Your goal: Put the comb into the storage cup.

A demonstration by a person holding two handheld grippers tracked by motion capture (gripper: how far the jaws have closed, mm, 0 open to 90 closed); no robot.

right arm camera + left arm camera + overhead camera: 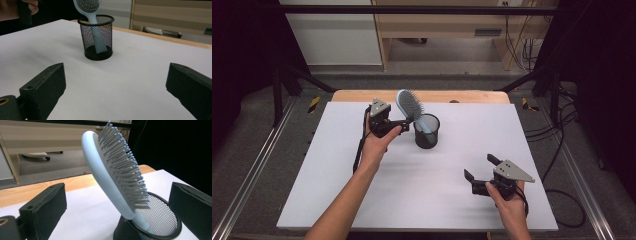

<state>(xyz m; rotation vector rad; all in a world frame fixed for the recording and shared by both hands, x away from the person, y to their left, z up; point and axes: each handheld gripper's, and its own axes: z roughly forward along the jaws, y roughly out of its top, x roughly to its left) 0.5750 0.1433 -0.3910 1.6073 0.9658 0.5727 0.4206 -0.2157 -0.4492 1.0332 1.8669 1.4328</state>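
1. Where the white sheet [422, 175] covers the wooden desk [362, 95], a black mesh cup [427, 132] stands upright a little toward the far side, near the middle.
2. A pale blue hairbrush [408, 104] sits handle-down inside that cup, its head leaning out over the rim toward the left and the far edge, bristles facing right in the high view.
3. In the right gripper view the brush handle shows through the mesh, reaching down to the bottom of the cup.
4. The left gripper [406, 123] is held in the person's left hand [379, 142] just beside the cup on its left, up near the brush.
5. In the left gripper view its jaws stand wide apart on either side of the brush head, touching nothing that I can see.
6. The right gripper [480, 168] is in the person's right hand [507, 202] near the front right of the sheet, well apart from the cup.
7. Its jaws are spread too, with bare sheet between them, and they point toward the cup.
8. Beyond the desk stands a light wooden cabinet [442, 30].
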